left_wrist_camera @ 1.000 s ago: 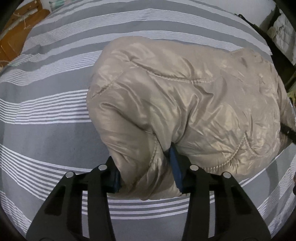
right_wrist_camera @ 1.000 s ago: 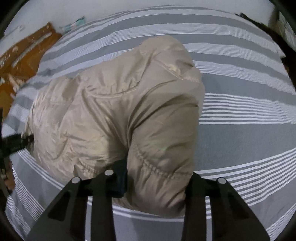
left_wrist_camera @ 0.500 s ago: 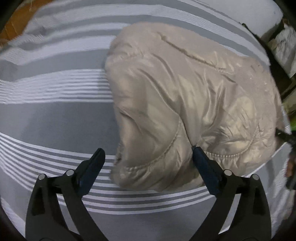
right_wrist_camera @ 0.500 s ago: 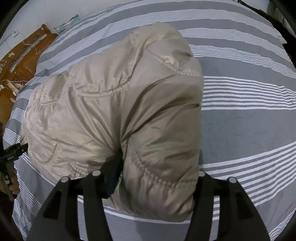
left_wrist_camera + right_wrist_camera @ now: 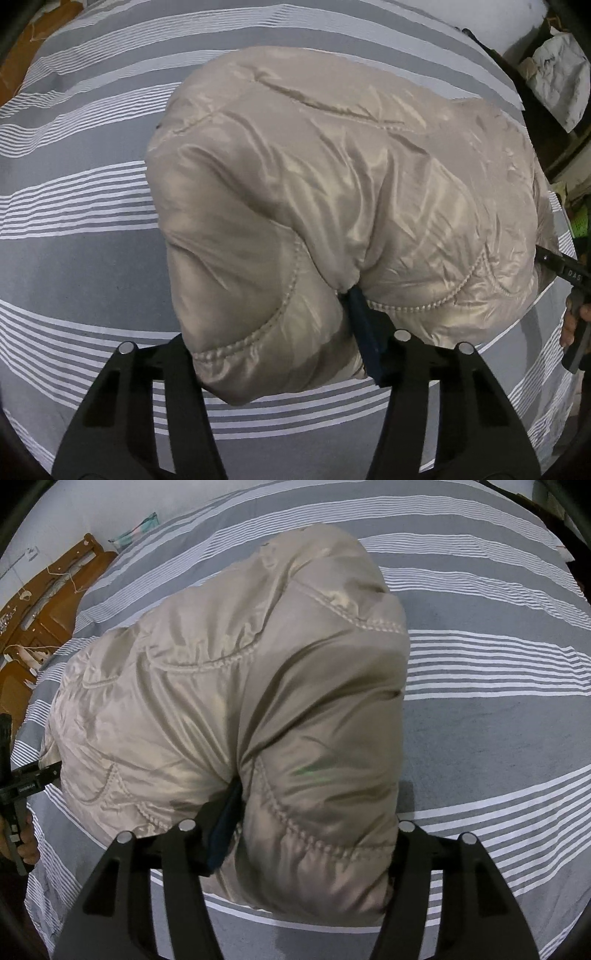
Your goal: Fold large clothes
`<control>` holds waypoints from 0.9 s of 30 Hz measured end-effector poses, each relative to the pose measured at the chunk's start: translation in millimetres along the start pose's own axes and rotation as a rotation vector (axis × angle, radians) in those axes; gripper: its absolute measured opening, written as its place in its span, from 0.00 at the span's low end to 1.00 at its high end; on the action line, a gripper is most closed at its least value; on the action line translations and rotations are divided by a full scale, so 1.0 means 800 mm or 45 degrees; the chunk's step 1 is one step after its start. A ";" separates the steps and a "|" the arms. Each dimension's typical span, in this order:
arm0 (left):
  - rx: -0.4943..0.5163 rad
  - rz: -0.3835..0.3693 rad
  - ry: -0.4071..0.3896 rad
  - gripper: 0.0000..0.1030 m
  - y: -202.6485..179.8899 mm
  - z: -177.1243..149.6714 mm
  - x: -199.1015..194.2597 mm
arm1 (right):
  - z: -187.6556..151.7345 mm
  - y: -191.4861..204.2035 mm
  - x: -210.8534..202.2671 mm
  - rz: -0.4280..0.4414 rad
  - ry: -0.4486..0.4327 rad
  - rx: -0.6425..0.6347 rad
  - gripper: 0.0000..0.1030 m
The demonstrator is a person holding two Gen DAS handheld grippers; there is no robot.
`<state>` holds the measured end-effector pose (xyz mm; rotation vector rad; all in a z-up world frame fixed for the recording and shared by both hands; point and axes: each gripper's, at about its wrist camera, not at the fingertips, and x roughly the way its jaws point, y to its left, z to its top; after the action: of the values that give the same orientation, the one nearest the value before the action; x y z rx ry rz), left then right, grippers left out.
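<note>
A shiny beige quilted puffer jacket (image 5: 332, 192) lies bunched and folded on a grey bed cover with white stripes (image 5: 74, 229). My left gripper (image 5: 275, 332) is closed on the jacket's near left corner, with thick padding between its fingers. The blue pad of its right finger (image 5: 364, 336) presses into a crease. In the right wrist view the same jacket (image 5: 229, 686) fills the middle. My right gripper (image 5: 314, 834) is closed on its near right corner. Its left pad (image 5: 225, 823) digs into a fold; its right finger is hidden by fabric.
A wooden headboard (image 5: 40, 602) stands past the bed's far left in the right wrist view. Dark furniture and a white bag (image 5: 557, 74) sit off the bed's right side in the left wrist view. Each gripper's handle and the holding hand show in the other's view (image 5: 576, 295).
My left gripper, open half a second ago, has closed again on the jacket's corner. My right gripper has kept its hold, and the jacket bulges higher.
</note>
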<state>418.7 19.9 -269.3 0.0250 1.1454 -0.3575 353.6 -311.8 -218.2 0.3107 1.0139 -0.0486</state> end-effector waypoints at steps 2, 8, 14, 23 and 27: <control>-0.003 0.001 0.007 0.52 -0.009 0.004 0.003 | 0.003 -0.001 0.002 0.005 0.007 0.005 0.58; 0.057 0.053 -0.008 0.41 -0.033 0.011 -0.001 | 0.014 0.004 0.008 0.003 0.039 0.004 0.48; 0.086 0.121 -0.084 0.26 -0.101 0.039 -0.022 | 0.029 0.037 -0.046 -0.099 -0.143 -0.165 0.25; 0.172 0.031 -0.231 0.24 -0.225 -0.038 -0.135 | -0.025 0.048 -0.212 -0.189 -0.397 -0.338 0.18; 0.194 -0.024 -0.233 0.24 -0.278 -0.125 -0.167 | -0.097 0.018 -0.273 -0.226 -0.397 -0.376 0.17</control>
<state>217.4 -134.1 -155.5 0.1130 0.9365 -0.4541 176.4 -299.0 -68.9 -0.0576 0.7234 -0.1038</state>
